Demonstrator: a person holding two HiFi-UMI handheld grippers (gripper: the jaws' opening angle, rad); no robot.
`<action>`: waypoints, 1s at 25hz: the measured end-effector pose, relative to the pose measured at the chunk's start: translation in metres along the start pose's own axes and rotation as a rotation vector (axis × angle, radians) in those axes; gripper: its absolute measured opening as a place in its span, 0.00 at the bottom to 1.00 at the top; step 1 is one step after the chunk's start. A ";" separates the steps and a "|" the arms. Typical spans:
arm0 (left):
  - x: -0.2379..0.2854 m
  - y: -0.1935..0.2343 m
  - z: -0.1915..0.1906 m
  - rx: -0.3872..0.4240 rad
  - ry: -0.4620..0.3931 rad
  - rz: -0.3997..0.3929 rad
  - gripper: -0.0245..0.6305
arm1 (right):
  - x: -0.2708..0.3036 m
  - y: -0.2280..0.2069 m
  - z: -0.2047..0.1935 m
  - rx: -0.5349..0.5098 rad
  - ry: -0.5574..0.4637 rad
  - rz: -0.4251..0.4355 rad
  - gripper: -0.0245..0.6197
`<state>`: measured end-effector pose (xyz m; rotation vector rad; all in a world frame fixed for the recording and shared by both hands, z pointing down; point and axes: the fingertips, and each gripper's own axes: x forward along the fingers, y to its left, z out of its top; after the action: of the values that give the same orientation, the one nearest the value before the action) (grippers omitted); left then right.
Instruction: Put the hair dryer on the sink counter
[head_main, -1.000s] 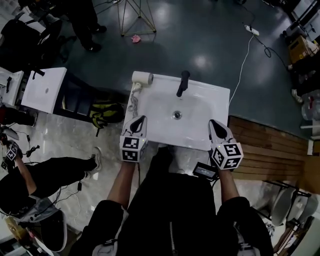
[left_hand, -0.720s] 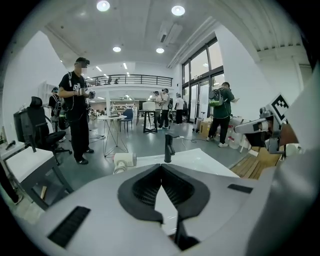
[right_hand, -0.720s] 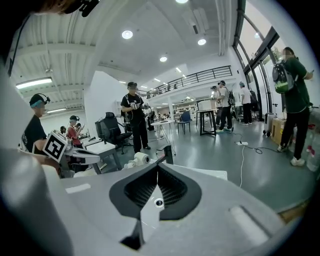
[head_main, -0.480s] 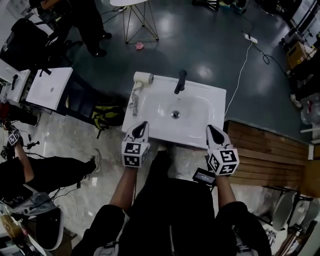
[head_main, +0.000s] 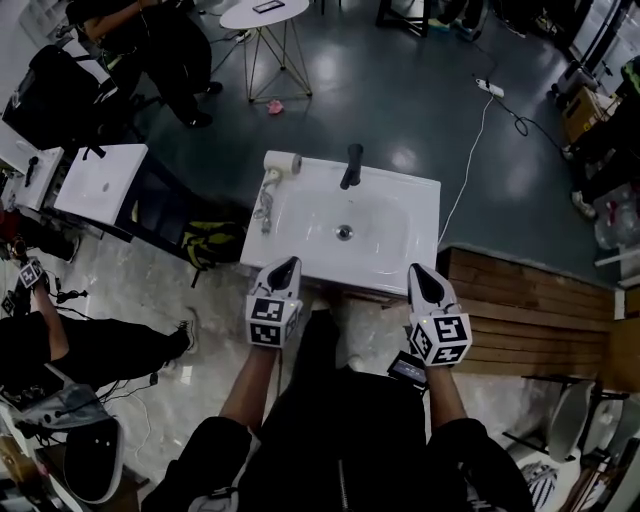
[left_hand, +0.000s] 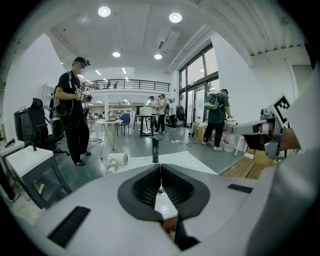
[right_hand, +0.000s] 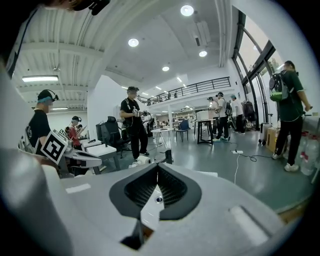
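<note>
White porcelain carries the hair dryer (head_main: 283, 163): it lies on the far left corner of the sink counter (head_main: 425, 225), left of the black tap (head_main: 351, 166), with its cord (head_main: 265, 208) trailing along the counter's left edge (the dim head view makes the cord hard to follow any further). What differs from a second ago is the grippers. Then their tips hung over the counter's near edge; now both sit drawn back toward the person, just clear of that edge, while the dryer lies where it lay. The left gripper (head_main: 286, 264) has its jaws pressed together with nothing between them, and the right gripper (head_main: 419, 272) likewise shows its jaws met at the tips and empty. Both are well apart from the dryer. I judge that the placing is finished and this retreat is the closing move; nothing on the counter looks in need of another touch.
</note>
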<state>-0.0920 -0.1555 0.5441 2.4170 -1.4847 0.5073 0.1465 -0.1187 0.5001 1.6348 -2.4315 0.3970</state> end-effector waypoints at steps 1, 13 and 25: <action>-0.003 -0.002 0.000 0.001 -0.003 -0.001 0.06 | -0.003 0.002 -0.001 -0.002 -0.001 0.003 0.04; -0.021 -0.014 -0.011 -0.002 -0.015 0.015 0.06 | -0.021 0.014 -0.005 -0.022 -0.008 0.030 0.04; -0.019 -0.022 -0.019 -0.009 0.005 -0.008 0.06 | -0.026 0.016 -0.010 -0.021 -0.001 0.034 0.04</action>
<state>-0.0830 -0.1224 0.5526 2.4118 -1.4711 0.5033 0.1416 -0.0876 0.4999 1.5882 -2.4584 0.3744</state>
